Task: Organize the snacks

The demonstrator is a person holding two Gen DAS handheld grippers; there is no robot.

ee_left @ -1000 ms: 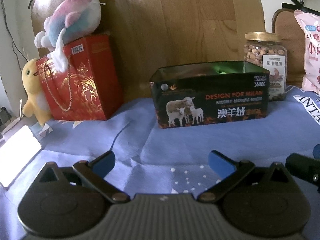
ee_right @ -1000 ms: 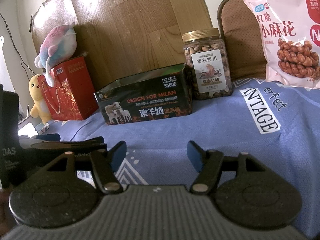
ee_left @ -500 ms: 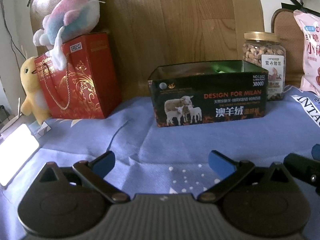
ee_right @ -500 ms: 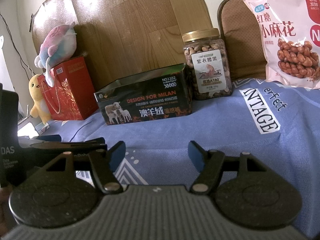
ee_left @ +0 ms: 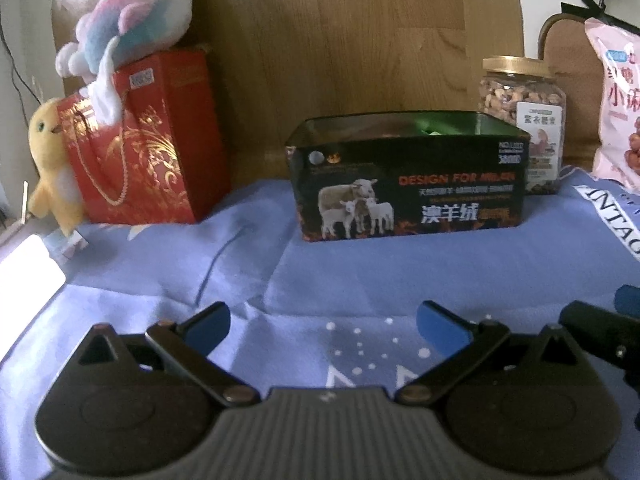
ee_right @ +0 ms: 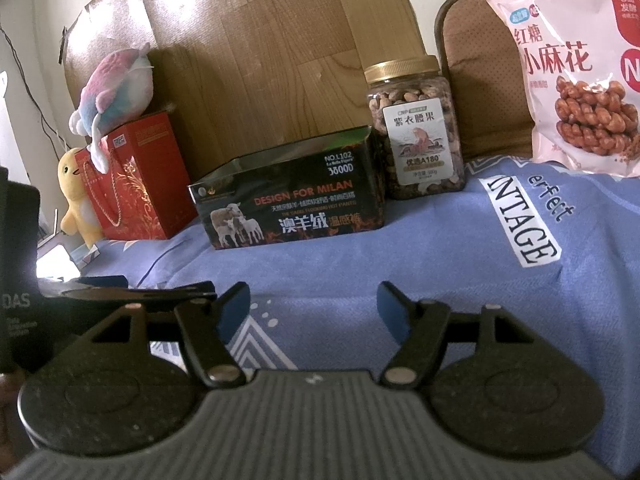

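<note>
Now both grippers hang low over the blue cloth point(ee_left: 360, 272), and both hold nothing. The left gripper point(ee_left: 322, 322) has its blue fingertips spread wide; the right gripper point(ee_right: 314, 306) is also spread, a little less wide.

Straight ahead of the left gripper stands a dark tin box point(ee_left: 408, 184) with sheep on its front, its top without lid; something green shows inside, but I cannot tell what. Just behind its right corner is a jar of nuts point(ee_right: 416, 128) with a gold lid. Far to the right of the right gripper a pink snack bag point(ee_right: 576, 72) leans against a brown cushion point(ee_right: 480, 80). To the left of the tin is a red gift bag point(ee_left: 148, 148), with a pink and blue plush point(ee_left: 136, 20) on top and a yellow chick toy point(ee_left: 52, 160) beside it. Nothing lies between the grippers and the tin.

The cloth has white printed letters point(ee_right: 524, 220) and some folds. Behind everything stands a wooden board point(ee_right: 260, 40) against a pale wall.
</note>
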